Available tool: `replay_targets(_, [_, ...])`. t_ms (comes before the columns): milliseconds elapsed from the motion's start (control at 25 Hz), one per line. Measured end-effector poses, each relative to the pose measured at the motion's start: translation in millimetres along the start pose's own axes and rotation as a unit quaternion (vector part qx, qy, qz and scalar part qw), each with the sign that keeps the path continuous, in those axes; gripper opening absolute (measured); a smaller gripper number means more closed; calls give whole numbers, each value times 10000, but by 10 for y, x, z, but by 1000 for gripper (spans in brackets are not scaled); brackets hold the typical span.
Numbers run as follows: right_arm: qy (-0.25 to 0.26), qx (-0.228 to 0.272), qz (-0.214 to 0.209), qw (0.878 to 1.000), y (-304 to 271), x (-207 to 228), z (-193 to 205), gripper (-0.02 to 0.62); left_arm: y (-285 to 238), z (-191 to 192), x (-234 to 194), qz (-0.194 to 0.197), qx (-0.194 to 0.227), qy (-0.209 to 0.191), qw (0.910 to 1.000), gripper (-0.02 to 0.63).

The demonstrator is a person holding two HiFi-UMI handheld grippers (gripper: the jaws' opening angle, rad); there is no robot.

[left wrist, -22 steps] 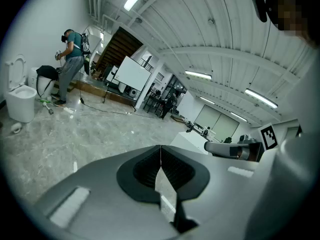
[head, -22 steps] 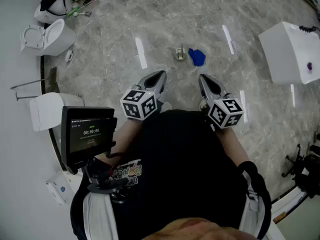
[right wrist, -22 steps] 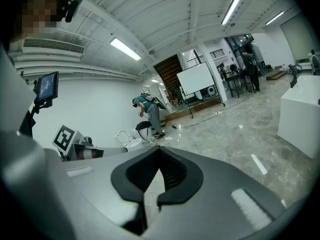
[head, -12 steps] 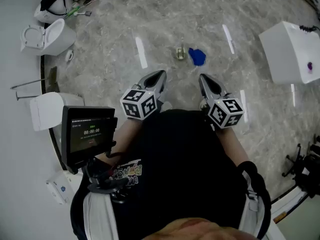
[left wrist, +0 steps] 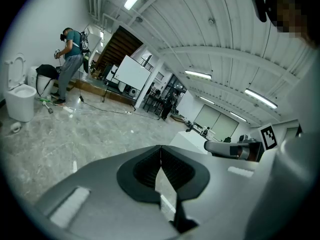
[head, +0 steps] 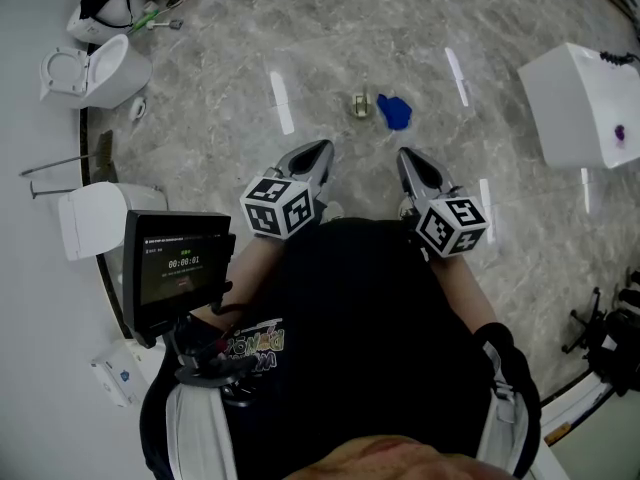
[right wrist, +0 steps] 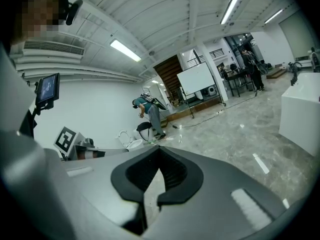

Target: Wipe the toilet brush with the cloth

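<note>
While the person (head: pixel 350 348) in a black shirt holds a gripper in each hand at waist height, the left gripper (head: pixel 320 151) and the right gripper (head: pixel 404 156) point out over the floor (head: pixel 250 28) and a little downward, side by side and apart from each other. In the left gripper view the two ribbed black pads meet tip to tip, with only bare floor showing through the gap behind them. The right gripper view shows the same: jaws together, holding nothing.

Far ahead of both grippers, the toilet brush (head: pixel 360 106) stands on the floor as a small pale upright thing. It is too small to tell whether it sits in a holder. The cloth (head: pixel 394 114), a crumpled bright blue rag, lies just beside it on the right. Whether the two touch cannot be told. Both are well apart from the grippers.

At the far left stands a glossy white toilet (head: pixel 95 73) with its seat and lid raised. What is in the open bowl cannot be made out. At the right sits a smooth white box (head: pixel 575 98) with square edges and a small purple spot on its side.

Polished grey stone with marble-like veins covers the floor, and white streaks of light reflect in it. Near the person's left side, a flat dark screen (head: pixel 178 268) on a black mount shows pale digits.
</note>
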State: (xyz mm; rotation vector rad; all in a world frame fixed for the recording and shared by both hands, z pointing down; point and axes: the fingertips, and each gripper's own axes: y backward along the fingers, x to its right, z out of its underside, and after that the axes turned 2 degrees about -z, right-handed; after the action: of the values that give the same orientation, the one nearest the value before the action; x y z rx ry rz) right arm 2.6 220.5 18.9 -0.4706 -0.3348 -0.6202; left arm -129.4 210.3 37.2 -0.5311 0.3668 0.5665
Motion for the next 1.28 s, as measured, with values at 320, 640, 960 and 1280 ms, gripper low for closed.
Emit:
replay_targets(320, [-23, -126, -82, 9999, -151, -84, -8, 3, 15, -30, -128, -13, -57, 137, 9999, 5])
replay_targets(640, [-39, -242, -81, 9997, -187, -100, 41, 3, 14, 19, -174, -3, -86, 277, 9996, 3])
replay_targets(960, [-226, -343, 78, 9991, -144, 30, 195, 6, -114, 227, -176, 106, -389, 457, 9981, 2])
replay_targets(1280, [-917, -518, 182, 9943, -137, 595, 322, 61, -595, 457, -95, 82, -960, 398, 9946, 2])
